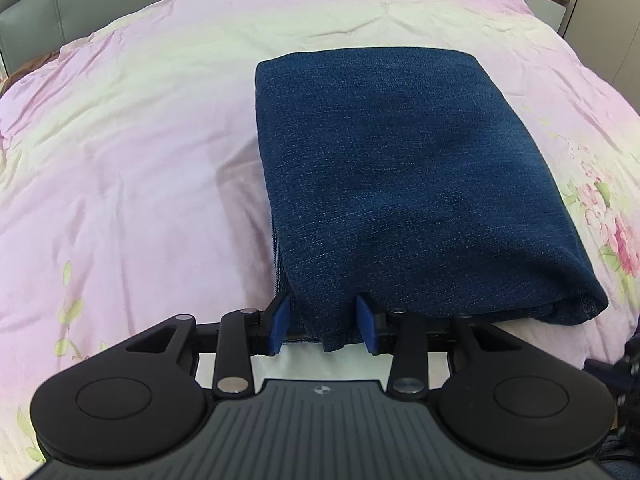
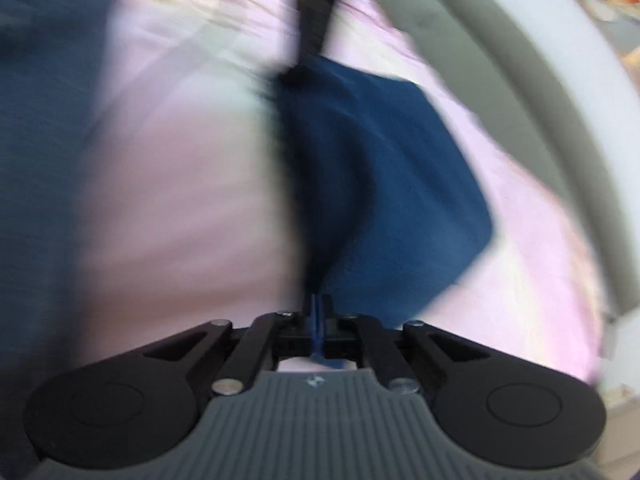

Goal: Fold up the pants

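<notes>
The left claw (image 1: pixel 324 326) pinches the near corner of the folded pants (image 1: pixel 400 168) between its blue pads (image 1: pixel 280 320). The right claw (image 2: pixel 318 320) is fully closed; its view is blurred, and whether denim is caught in it is unclear. The pants lie as a neat rectangle on the pink flowered bedspread (image 1: pixel 132 152). Beyond stands a grey headboard (image 1: pixel 32 12).

A pink floral duvet (image 1: pixel 140 152) covers the bed, its grey padded headboard (image 1: pixel 36 12) at the far left corner.
</notes>
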`<state>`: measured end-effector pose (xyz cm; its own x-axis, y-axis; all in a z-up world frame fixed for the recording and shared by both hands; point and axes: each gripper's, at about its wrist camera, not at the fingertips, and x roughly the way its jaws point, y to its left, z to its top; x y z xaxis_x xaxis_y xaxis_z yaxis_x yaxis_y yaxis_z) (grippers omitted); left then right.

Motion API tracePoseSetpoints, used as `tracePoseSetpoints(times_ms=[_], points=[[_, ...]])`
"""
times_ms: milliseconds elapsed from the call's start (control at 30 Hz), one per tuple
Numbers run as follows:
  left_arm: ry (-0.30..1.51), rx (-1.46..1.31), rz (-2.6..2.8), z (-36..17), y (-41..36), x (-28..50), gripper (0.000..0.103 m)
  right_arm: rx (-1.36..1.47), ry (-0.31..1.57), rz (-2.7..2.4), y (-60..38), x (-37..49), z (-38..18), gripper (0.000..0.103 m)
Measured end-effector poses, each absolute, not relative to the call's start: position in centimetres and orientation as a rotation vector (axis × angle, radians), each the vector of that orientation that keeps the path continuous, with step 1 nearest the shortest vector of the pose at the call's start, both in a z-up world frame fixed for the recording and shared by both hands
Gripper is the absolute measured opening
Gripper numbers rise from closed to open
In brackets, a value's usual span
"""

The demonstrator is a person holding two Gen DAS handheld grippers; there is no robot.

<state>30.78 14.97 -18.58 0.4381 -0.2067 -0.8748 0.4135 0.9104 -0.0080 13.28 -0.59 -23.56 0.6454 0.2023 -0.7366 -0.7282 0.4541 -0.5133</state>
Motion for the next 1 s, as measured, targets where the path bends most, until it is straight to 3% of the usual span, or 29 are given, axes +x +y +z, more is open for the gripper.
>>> tracePoseSetpoints(times_ms=[100, 300, 367, 400, 467, 500, 633, 867, 1000], points=[[1.049, 0.257, -0.384, -18.1, 15.1, 30.6, 0.05, -0.919, 0.623, 0.621, -0.5, 12.4, -23.0, 0.0], [1.05, 0.298, -0.365, -15.7, 15.2, 31.0, 0.055, -0.657, 0.765, 0.557, -5.0, 17.6, -19.7, 0.001], [1.019, 0.306, -0.319, -14.5, 15.5, 31.2, 0.053, -0.556, 0.818, 0.525, -6.7, 20.2, -19.4, 0.018], [0.999, 0.295, -0.299, -13.8, 15.8, 31.5, 0.053, -0.502, 0.842, 0.51, -7.7, 21.5, -19.1, 0.033], [0.977, 0.126, -0.304, -12.6, 17.7, 32.6, 0.059, -0.373, 0.882, 0.478, -9.7, 24.2, -18.8, 0.037], [0.978, 0.021, -0.313, -12.5, 18.6, 33.2, 0.07, -0.309, 0.903, 0.466, -10.5, 25.6, -18.9, 0.039], [0.992, -0.233, -0.309, -14.3, 20.6, 35.8, 0.085, -0.004, 0.97, 0.412, -13.9, 31.3, -19.9, 0.063], [1.089, -0.492, -0.334, -21.7, 21.9, 38.9, 0.09, 0.544, 1.075, 0.364, -17.9, 38.7, -24.6, 0.065], [1.093, -0.632, -0.37, -24.6, 23.1, 39.3, 0.095, 0.704, 1.118, 0.394, -18.4, 40.3, -27.5, 0.065]])
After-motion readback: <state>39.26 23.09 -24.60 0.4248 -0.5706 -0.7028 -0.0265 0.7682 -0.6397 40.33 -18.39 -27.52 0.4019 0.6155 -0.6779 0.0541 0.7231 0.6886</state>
